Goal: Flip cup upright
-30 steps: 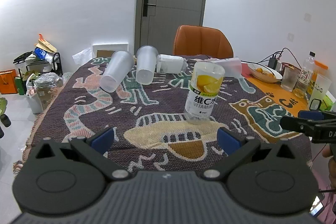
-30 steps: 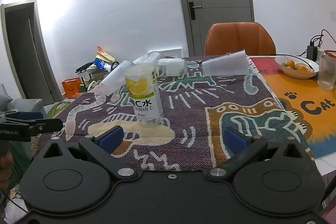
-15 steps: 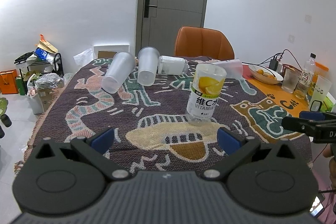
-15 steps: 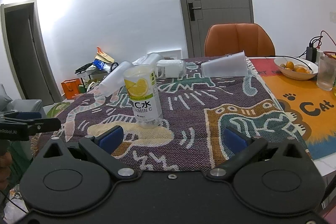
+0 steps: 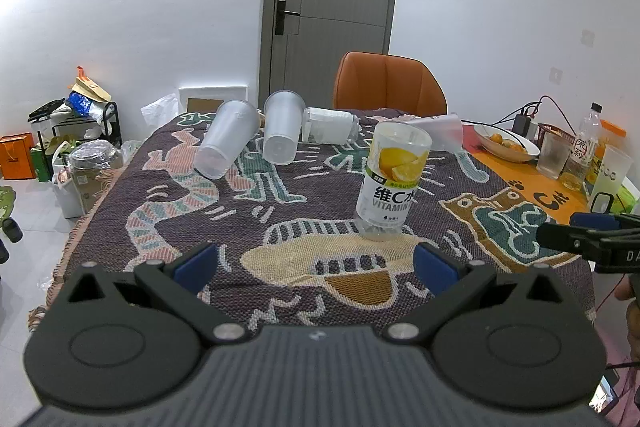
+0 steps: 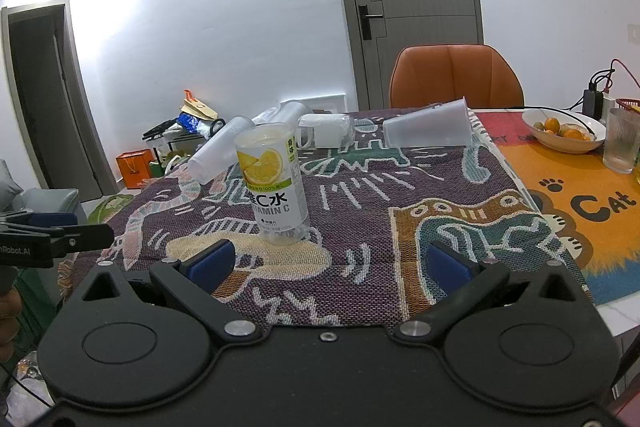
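The lemon cup [image 5: 394,183] stands unmoved; both tools remain spread, empty.

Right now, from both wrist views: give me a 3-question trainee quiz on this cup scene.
1. True or false: the vitamin C cup stands upright on the patterned cloth.
2. Multiple choice: the clear cup nearest the orange chair, i.e. the cup on its side, is A) upright, B) lying with its mouth toward the fruit bowl, C) stacked in another cup.
3. Fill in: the left gripper and right gripper are both ____ and hold nothing.

Key: 1 true; 2 B; 3 open.
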